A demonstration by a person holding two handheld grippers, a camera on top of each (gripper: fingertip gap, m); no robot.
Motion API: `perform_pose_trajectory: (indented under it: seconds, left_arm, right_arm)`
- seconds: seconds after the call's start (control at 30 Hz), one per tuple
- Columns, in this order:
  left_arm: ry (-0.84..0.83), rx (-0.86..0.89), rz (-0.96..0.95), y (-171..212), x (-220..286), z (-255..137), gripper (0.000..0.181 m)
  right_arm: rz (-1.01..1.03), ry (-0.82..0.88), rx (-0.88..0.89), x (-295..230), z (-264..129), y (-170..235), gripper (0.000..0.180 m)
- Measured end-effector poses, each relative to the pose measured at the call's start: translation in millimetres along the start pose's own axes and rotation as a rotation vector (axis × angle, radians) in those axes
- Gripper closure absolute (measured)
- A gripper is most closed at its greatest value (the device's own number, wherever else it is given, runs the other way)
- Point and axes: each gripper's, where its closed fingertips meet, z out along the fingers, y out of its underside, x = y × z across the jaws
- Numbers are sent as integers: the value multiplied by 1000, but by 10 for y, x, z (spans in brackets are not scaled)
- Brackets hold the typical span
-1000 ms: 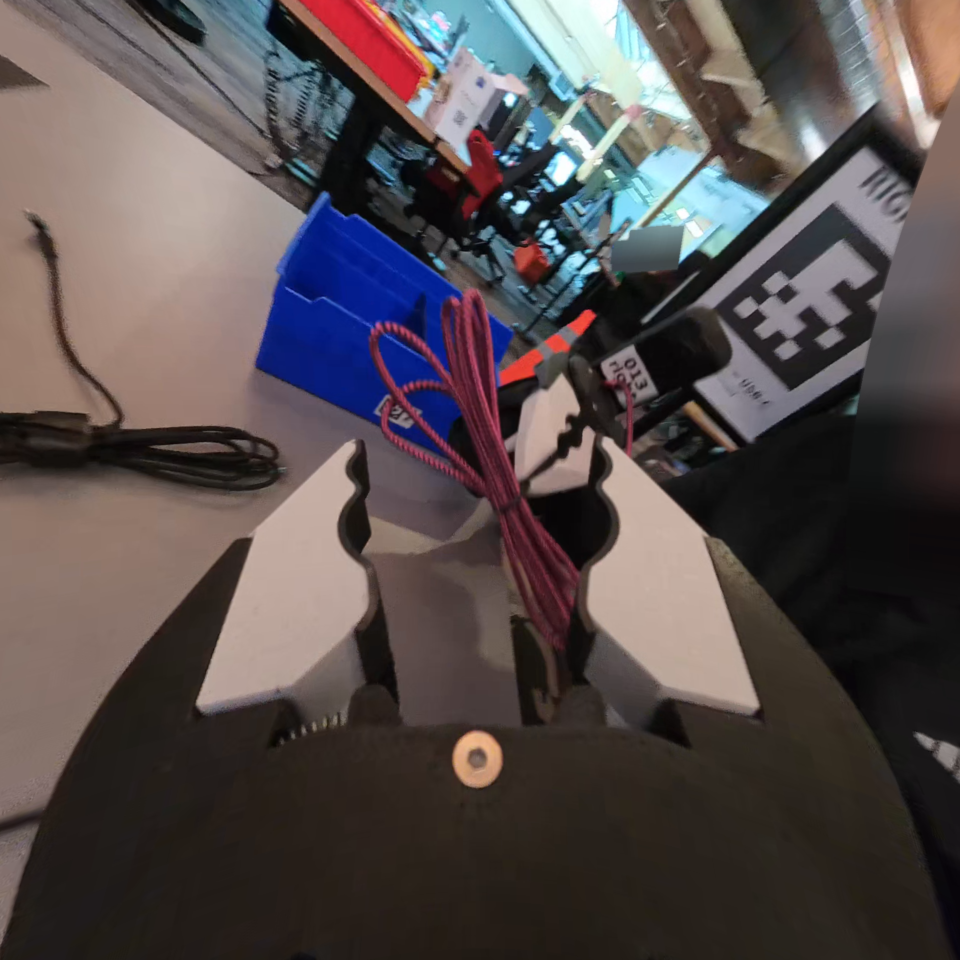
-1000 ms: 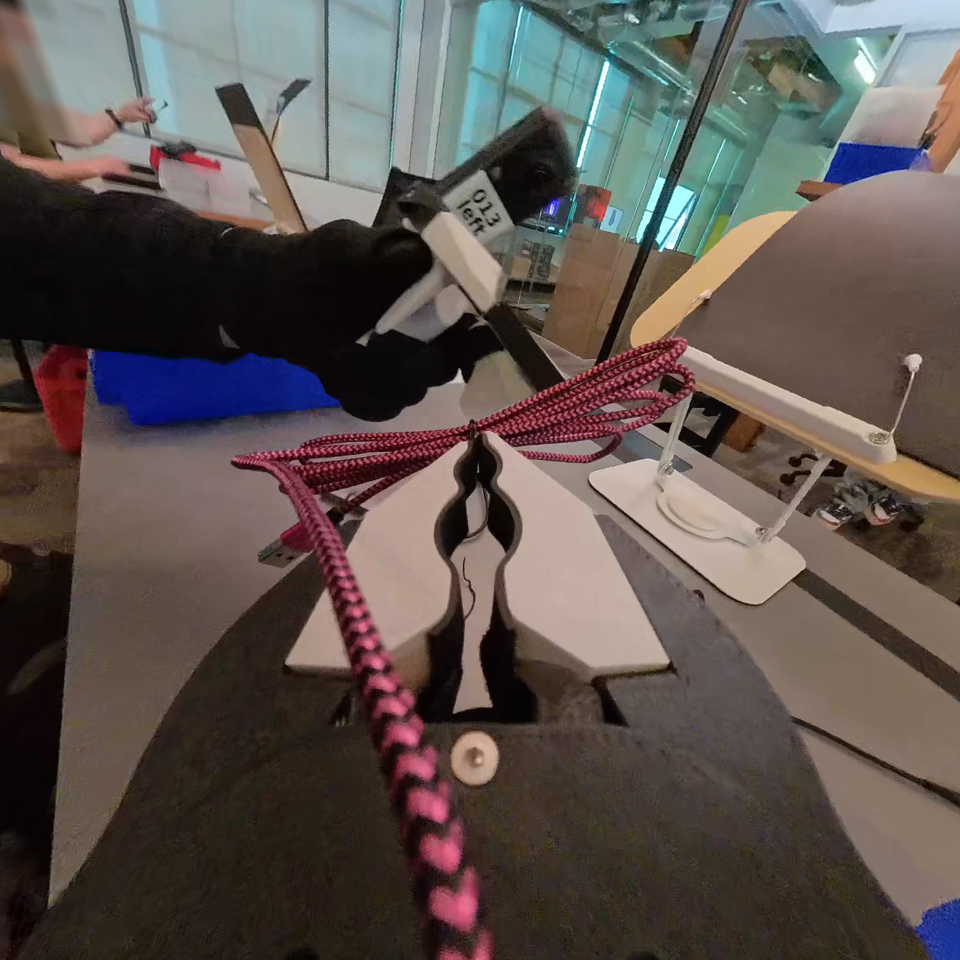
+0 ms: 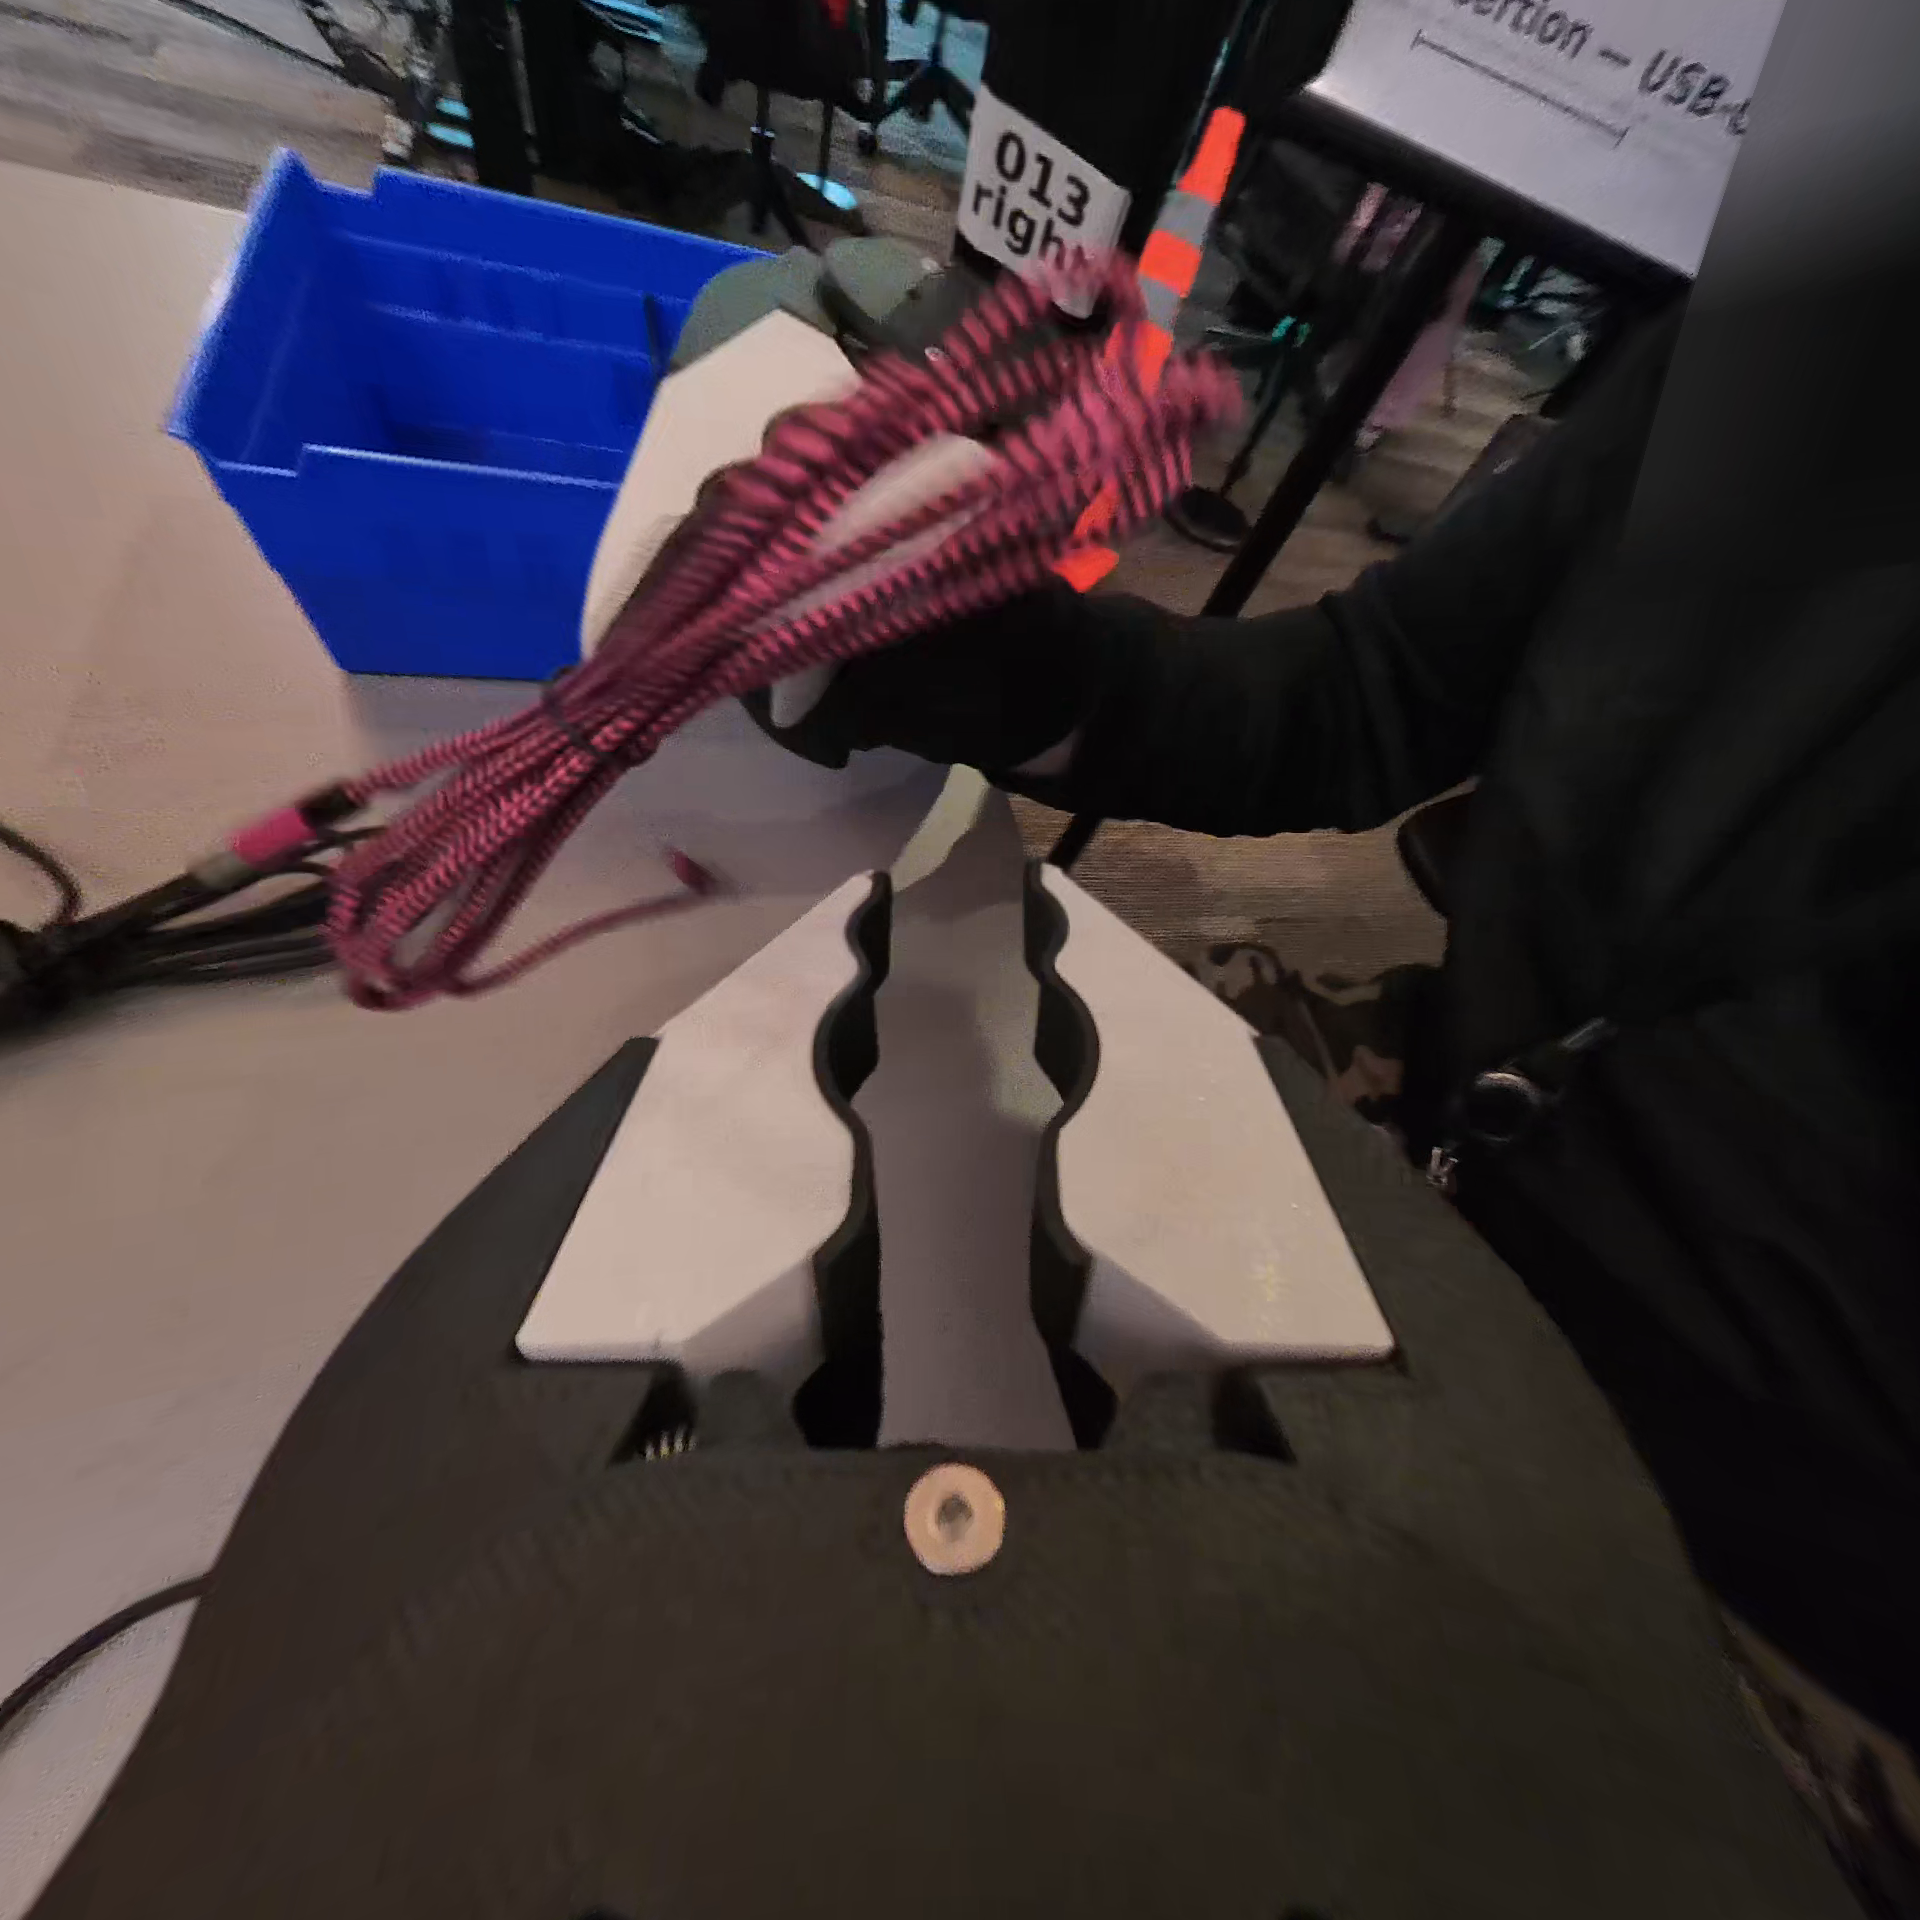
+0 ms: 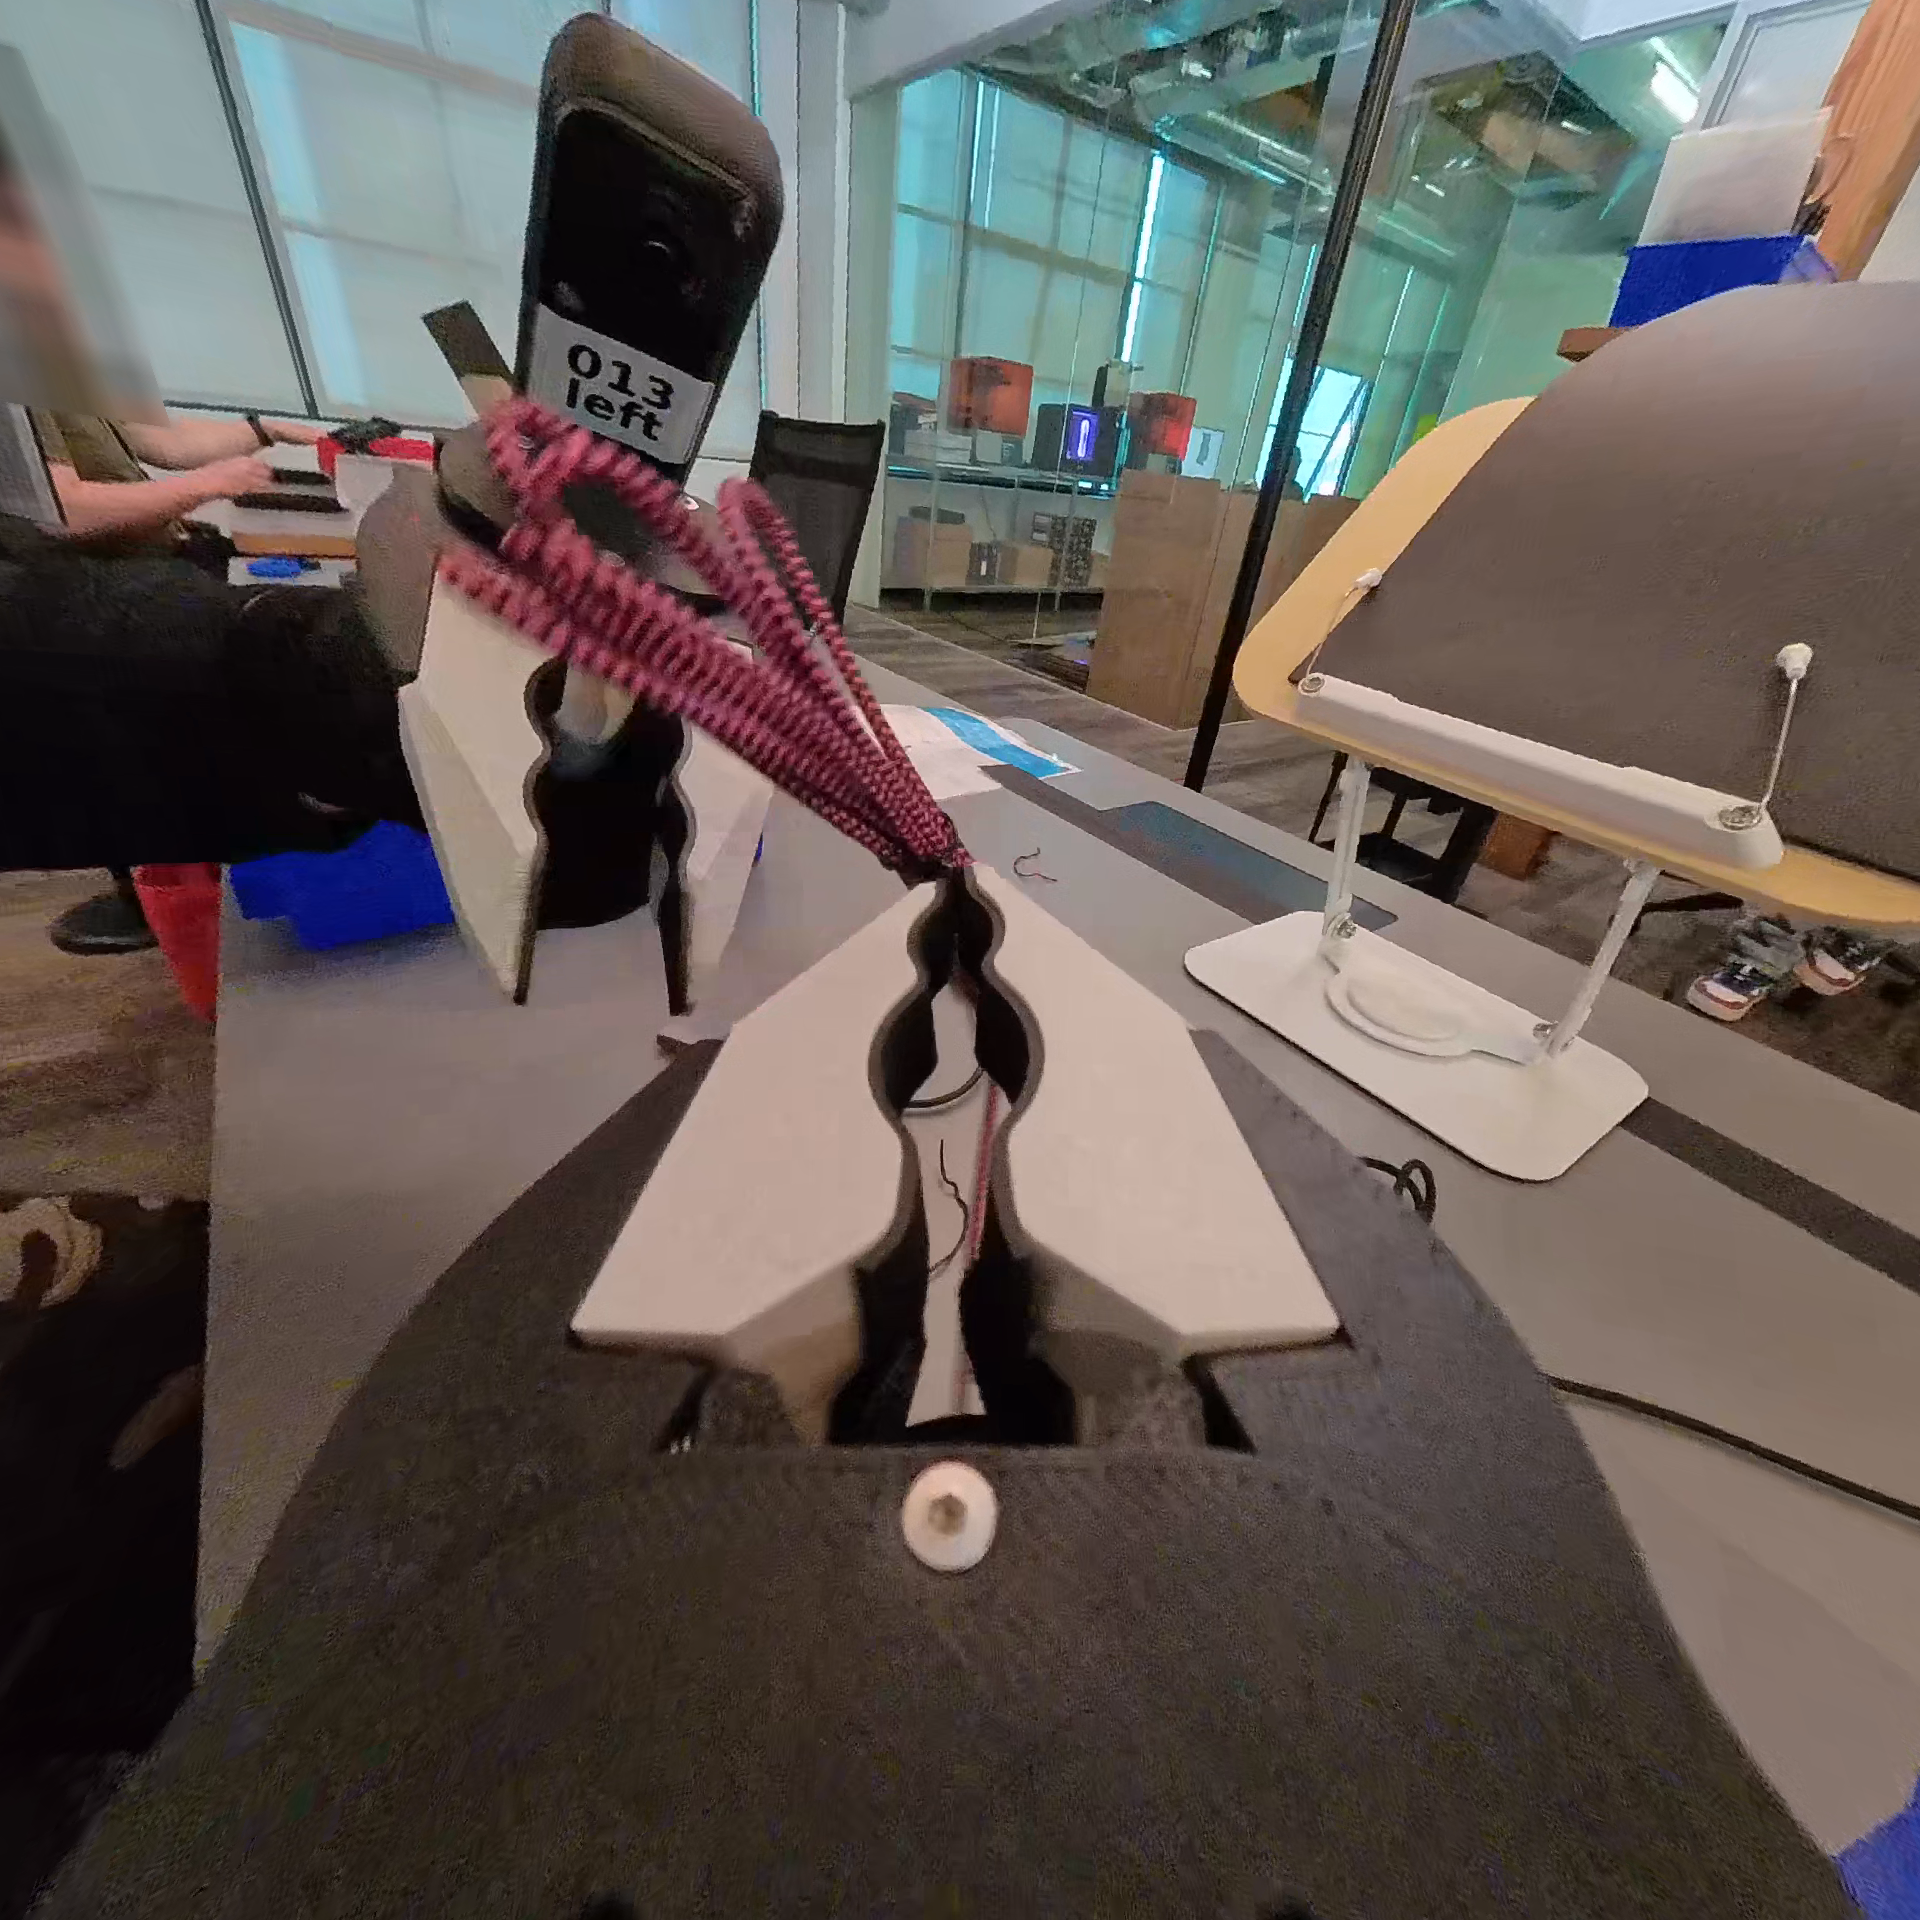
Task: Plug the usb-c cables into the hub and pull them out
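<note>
My right gripper (image 4: 951, 883) is pinching the pink cable (image 4: 727, 686) bundle above the surface (image 4: 436, 1091). My left gripper (image 3: 956, 894) is hanging released, grasping nothing.

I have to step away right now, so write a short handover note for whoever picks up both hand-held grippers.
Right hand-held gripper: shut on the pink braided cable, pinching the tied bundle at its tips and holding it in the air.
Left hand-held gripper: open and empty, fingers parted above the table.
Things: the pink cable's plugs dangle loose. A bundle of black cable lies on the table at the left, a blue bin behind it. No hub shows in either view.
Done: the pink cable is picked up, nothing is plugged in.
Left: find the hub, plug the cables in, pull them out.
</note>
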Motion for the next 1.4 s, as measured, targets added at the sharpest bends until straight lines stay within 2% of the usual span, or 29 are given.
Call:
perform_pose_trajectory:
  seconds: [0.13,0.33,0.47,0.57,0.7,0.77,1.13,1.4]
  left_arm:
    - [12,64,-91,-16,-94,-154,151]
    - [-13,378,-339,-338,-552,-751,136]
    - [-14,443,-195,-756,-484,-874,144]
    - [62,332,-93,-873,-219,-626,156]
    - [91,112,-36,-601,18,-177,167]
    - [65,56,-26,-488,42,-53,165]
    - [4,-155,-24,52,-33,271,162]
    - [-28,-213,15,246,-124,331,166]
  right_arm:
    - [-38,6,-6,-30,17,-8,180]
    - [-64,3,-18,-57,-8,17,180]
    - [-110,-7,-63,-128,46,99,180]
    - [-105,-8,-73,-135,77,137,180]
    - [-108,-3,-78,-116,88,155,180]
    - [-113,0,-90,-112,92,182,180]
    - [-61,33,-91,-40,64,233,180]
    - [1,9,-98,-58,98,323,180]
